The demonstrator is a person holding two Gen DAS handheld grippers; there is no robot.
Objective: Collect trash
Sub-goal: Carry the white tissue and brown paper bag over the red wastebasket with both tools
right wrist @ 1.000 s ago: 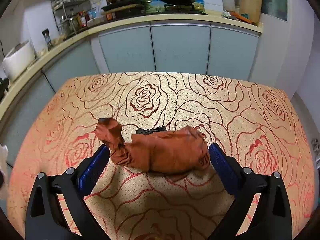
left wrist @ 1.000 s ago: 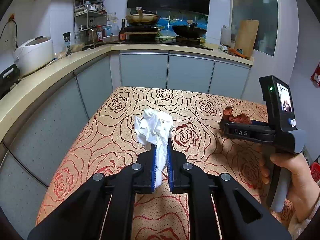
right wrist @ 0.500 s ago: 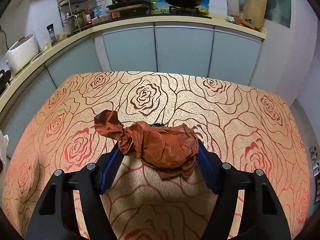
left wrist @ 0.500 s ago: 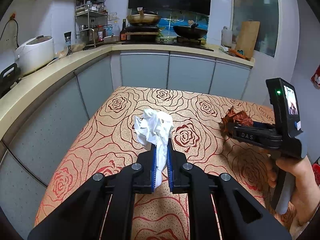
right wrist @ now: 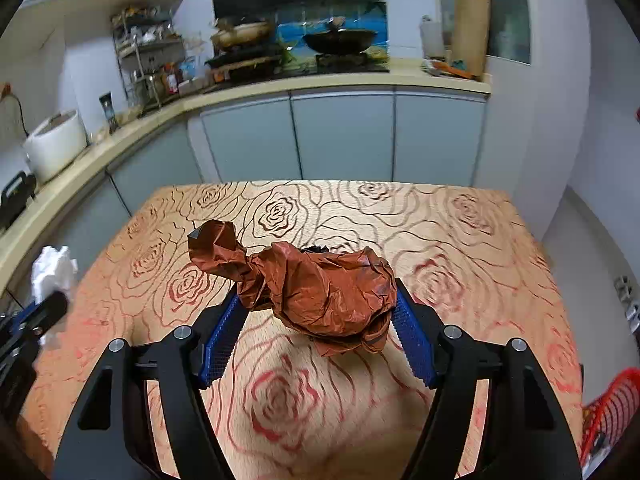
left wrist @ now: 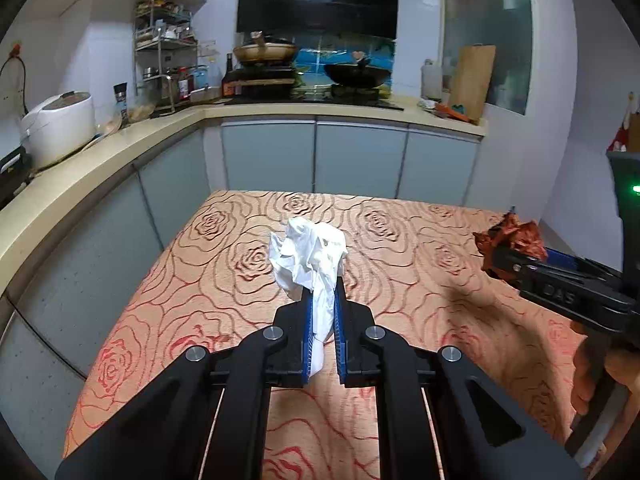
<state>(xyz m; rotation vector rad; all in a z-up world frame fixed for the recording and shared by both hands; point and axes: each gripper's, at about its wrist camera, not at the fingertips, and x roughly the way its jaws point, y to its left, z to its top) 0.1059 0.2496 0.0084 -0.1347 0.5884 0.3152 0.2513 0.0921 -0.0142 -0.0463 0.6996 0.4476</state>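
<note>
My left gripper is shut on a crumpled white tissue and holds it above the rose-patterned table. My right gripper is shut on a crumpled brown paper wad and holds it lifted above the table. The right gripper with the brown wad also shows at the right edge of the left wrist view. The left gripper's tissue shows at the left edge of the right wrist view.
A red mesh basket shows at the lower right, beside the table. A kitchen counter with a white rice cooker, stove and pans runs along the left and back. Grey cabinets stand behind the table.
The right gripper closed on the brown paper wad and lifted it off the table, moving up and right. The left gripper stayed shut on the tissue and rose slightly.
</note>
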